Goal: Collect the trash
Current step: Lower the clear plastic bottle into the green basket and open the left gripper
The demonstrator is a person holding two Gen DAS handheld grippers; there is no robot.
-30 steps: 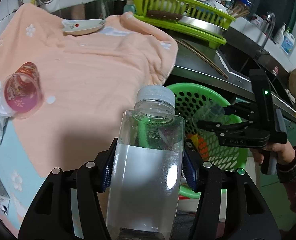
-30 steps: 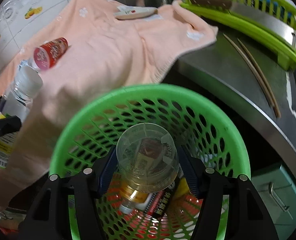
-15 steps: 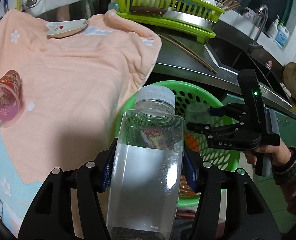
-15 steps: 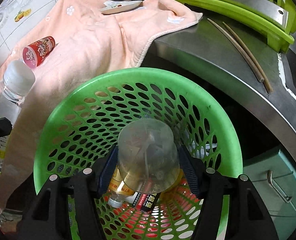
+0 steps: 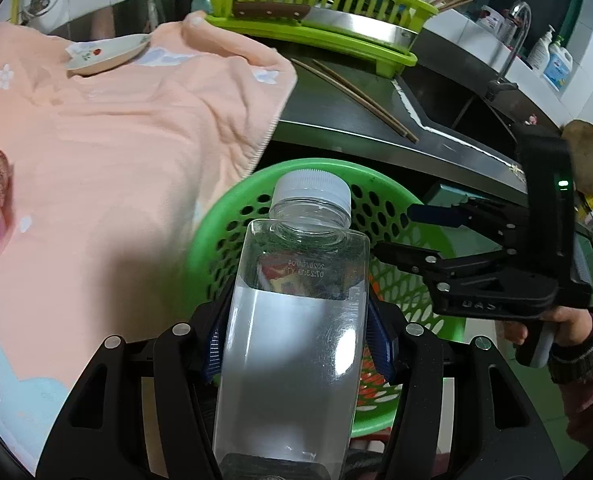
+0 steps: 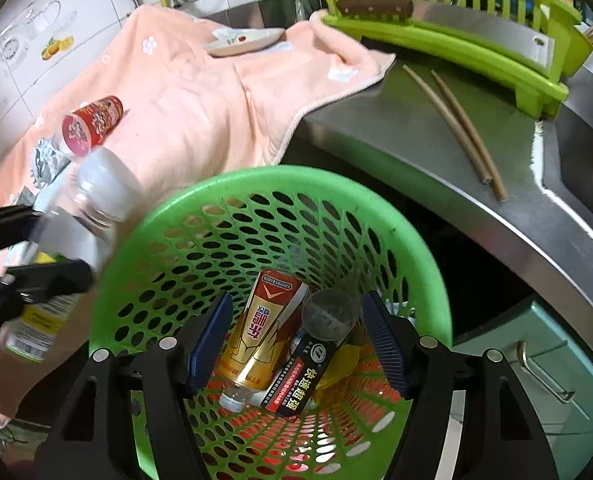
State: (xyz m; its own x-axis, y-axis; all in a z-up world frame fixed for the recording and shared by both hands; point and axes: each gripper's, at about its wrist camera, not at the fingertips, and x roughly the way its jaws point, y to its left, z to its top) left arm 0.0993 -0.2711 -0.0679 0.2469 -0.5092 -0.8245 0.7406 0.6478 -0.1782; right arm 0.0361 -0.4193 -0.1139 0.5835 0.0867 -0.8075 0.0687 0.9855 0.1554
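Note:
My left gripper (image 5: 296,344) is shut on a clear plastic bottle (image 5: 296,320) with a white cap, held at the near rim of the green perforated basket (image 5: 392,200); the bottle also shows in the right wrist view (image 6: 80,220). My right gripper (image 6: 296,336) is open and empty above the basket (image 6: 336,188). Inside lie a clear cup (image 6: 330,314), a gold-and-red bottle (image 6: 264,328) and a dark box (image 6: 300,380). A red cup (image 6: 92,126) lies on the peach towel (image 6: 200,108).
A steel counter (image 6: 416,140) carries two chopsticks (image 6: 456,124) and a lime dish rack (image 6: 456,32) with a cleaver. A small plate (image 6: 244,40) sits on the towel's far end. Crumpled wrappers (image 6: 44,164) lie near the red cup. A teal cabinet (image 6: 556,360) stands at right.
The right gripper opened and the clear cup dropped into the basket. The left gripper carried the bottle right, toward the basket rim.

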